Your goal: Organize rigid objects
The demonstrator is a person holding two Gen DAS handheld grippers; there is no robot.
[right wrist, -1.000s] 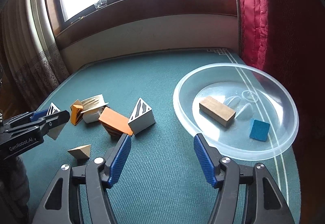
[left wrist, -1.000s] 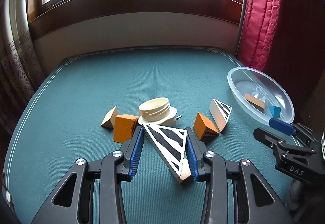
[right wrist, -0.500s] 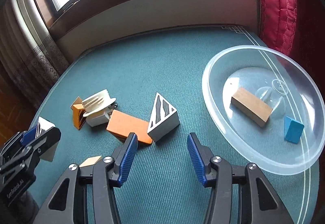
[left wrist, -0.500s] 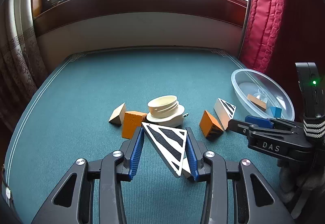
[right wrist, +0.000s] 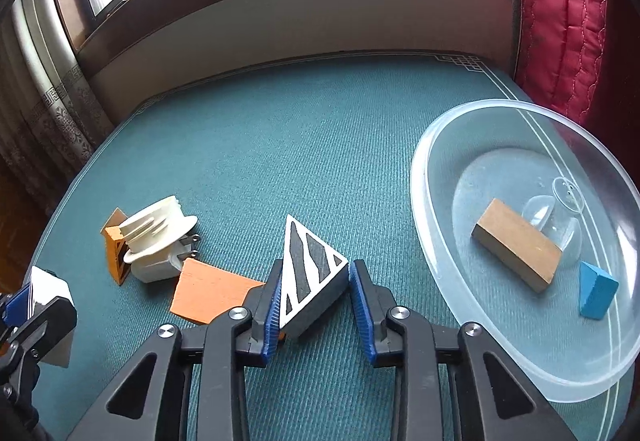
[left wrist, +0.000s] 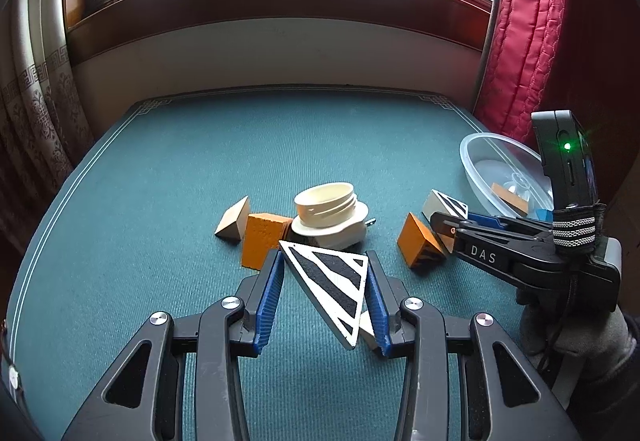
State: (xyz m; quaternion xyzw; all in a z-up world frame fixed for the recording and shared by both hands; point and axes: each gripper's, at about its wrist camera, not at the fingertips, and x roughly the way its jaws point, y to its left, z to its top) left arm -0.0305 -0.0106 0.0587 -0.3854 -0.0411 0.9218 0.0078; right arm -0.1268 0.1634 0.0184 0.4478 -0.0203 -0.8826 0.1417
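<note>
My left gripper is shut on a large black-and-white striped triangle, held above the green table. In the right wrist view my right gripper is shut on a smaller striped wedge that rests on the cloth, one blue pad on each side of it. That wedge leans against an orange wedge. The left wrist view shows the right gripper reaching in from the right at that striped wedge. The left gripper shows at the lower left edge of the right wrist view.
A clear bowl at the right holds a wooden block and a blue wedge. On the cloth lie a cream threaded cap on a white plug, an orange block and a wooden wedge. A red curtain hangs at the right.
My right gripper moved left, away from the bowl, over to the smaller striped wedge and closed on it. The left gripper kept its hold on the large striped triangle.
</note>
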